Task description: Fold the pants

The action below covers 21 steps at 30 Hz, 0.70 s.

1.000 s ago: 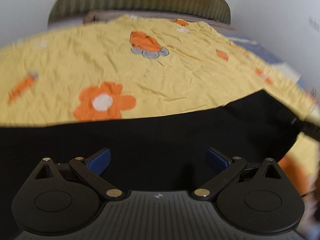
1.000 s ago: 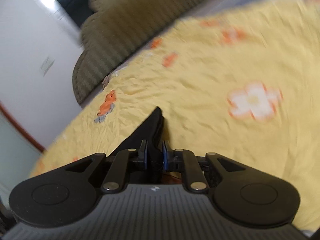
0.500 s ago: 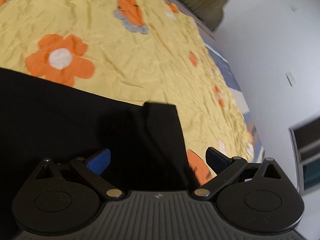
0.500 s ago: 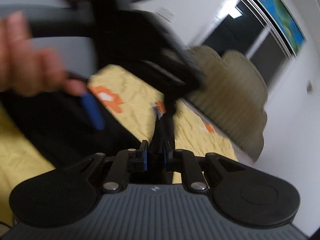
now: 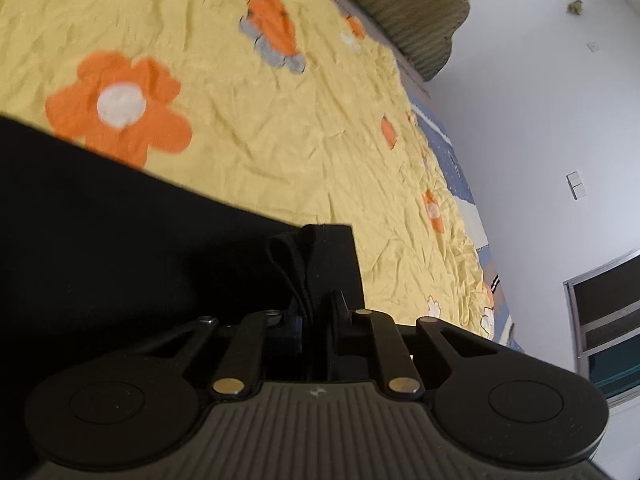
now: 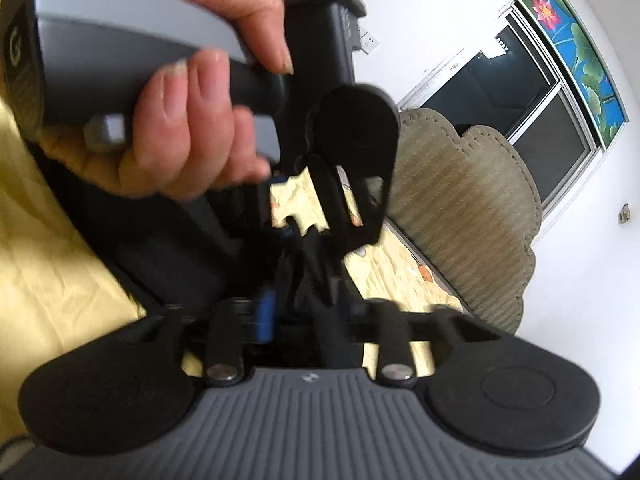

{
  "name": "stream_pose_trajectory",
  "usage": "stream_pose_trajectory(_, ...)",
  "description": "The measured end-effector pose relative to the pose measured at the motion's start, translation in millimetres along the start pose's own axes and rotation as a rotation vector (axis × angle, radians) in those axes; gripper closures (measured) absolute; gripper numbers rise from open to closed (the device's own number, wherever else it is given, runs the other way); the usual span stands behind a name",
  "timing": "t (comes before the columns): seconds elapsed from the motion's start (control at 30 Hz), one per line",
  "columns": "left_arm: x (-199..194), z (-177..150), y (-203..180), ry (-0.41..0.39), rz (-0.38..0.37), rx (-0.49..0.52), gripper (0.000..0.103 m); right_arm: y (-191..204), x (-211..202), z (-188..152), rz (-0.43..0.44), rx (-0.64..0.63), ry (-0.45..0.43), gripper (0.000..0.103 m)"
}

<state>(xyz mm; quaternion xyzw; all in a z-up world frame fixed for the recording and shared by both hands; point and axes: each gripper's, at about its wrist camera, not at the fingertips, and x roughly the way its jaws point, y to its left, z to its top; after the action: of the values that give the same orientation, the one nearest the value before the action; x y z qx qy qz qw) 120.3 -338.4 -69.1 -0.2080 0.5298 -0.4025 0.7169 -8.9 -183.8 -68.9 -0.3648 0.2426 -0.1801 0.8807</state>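
The black pants [image 5: 120,248] lie spread on a yellow flowered bedsheet [image 5: 256,128]. My left gripper [image 5: 316,316] is shut on a bunched corner of the pants [image 5: 316,256] at their right edge. In the right wrist view my right gripper [image 6: 298,308] is shut on black pants fabric [image 6: 296,276], with its jaws close together. The left gripper's body [image 6: 352,140] and the hand holding it [image 6: 192,120] are directly in front of the right gripper, very close.
An olive padded headboard [image 5: 408,12] stands at the far end of the bed, also in the right wrist view [image 6: 472,208]. White wall [image 5: 540,120] and a dark window [image 6: 520,92] lie to the right. The bed's right edge [image 5: 472,216] shows blue fabric.
My left gripper has closed from open onto the pants corner. My right gripper, still shut on fabric, has come right up against the left gripper.
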Motion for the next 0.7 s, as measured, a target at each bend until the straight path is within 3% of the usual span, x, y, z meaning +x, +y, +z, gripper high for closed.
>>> stream_pose_trajectory(0.13, -8.4, 0.6, -12.4, -0.044, 0.018, 0.074, 0.092, -1.9, 3.3, -8.0, -0.017, -0.009, 0.057, 0.059)
stream_pose_trajectory(0.17, -9.9, 0.6, -14.3, -0.048, 0.015, 0.084, 0.092, -4.3, 4.1, -8.6, -0.008, 0.008, 0.072, 0.065)
stream_pose_trajectory(0.2, -11.4, 0.5, -15.6, -0.050, 0.012, 0.093, 0.092, -7.7, 5.8, -8.4, 0.005, 0.032, 0.084, 0.083)
stream_pose_trajectory(0.27, -13.3, 1.3, -15.2, -0.053, 0.013, 0.103, 0.092, -12.2, 8.8, -4.5, 0.025, 0.066, 0.100, 0.095)
stream_pose_trajectory(0.4, -6.9, 5.9, -2.5, 0.013, -0.019, 0.064, 0.092, -11.9, 8.6, 5.4, 0.032, 0.064, 0.086, 0.098)
stream_pose_trajectory(0.6, 3.8, 9.9, 13.8, 0.040, -0.048, -0.037, 0.091, -9.9, 8.3, 3.1, 0.024, 0.059, 0.099, 0.098)
stream_pose_trajectory(0.7, 10.5, 9.0, 19.0, 0.070, -0.096, -0.100, 0.089, -14.5, 8.4, 7.0, 0.014, 0.058, 0.096, 0.098)
